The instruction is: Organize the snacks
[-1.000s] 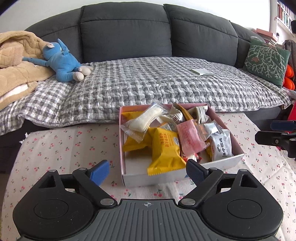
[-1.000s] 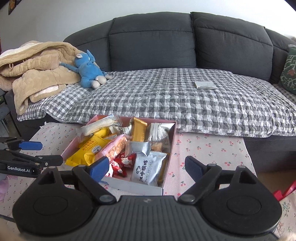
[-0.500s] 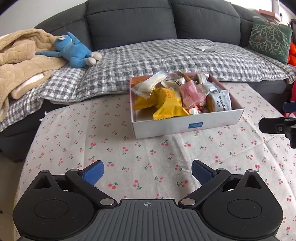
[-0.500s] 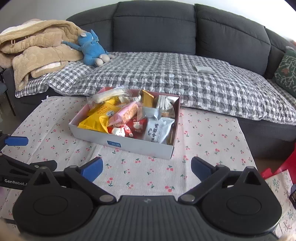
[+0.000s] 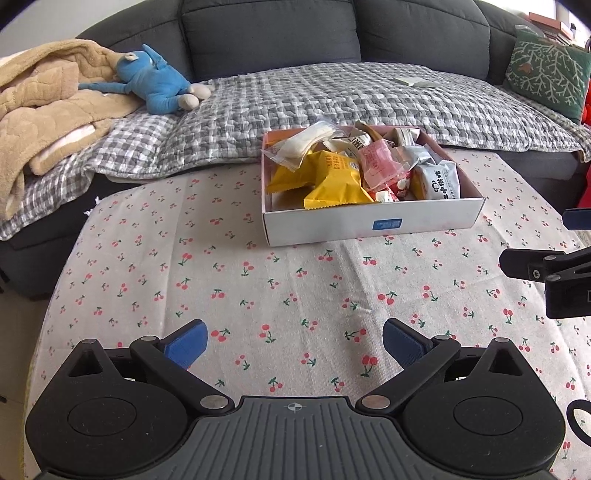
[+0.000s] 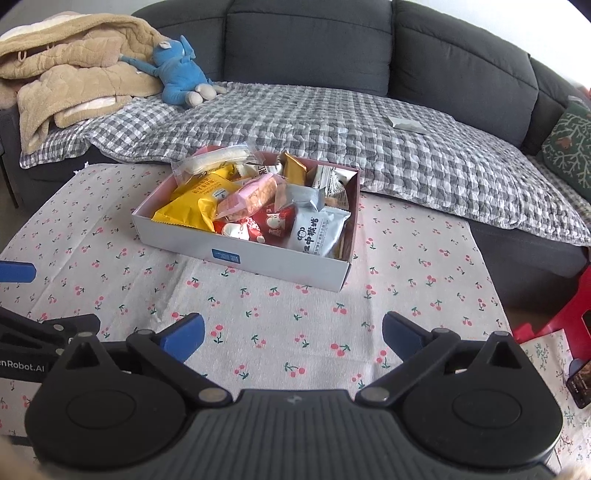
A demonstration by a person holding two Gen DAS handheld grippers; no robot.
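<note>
Cardboard snack box (image 5: 369, 221) near table's (image 5: 147, 258) far edge, both grippers' fingers spread, holding nothing.

Both views are bright and evenly lit by soft daylight. Shadows are weak and diffuse. The wall (image 6: 498, 14) above the sofa (image 6: 314, 40) is overexposed to white. Focus is sharp centrally. Fisheye curvature bends edges; frame corners are vignetted black.
</note>
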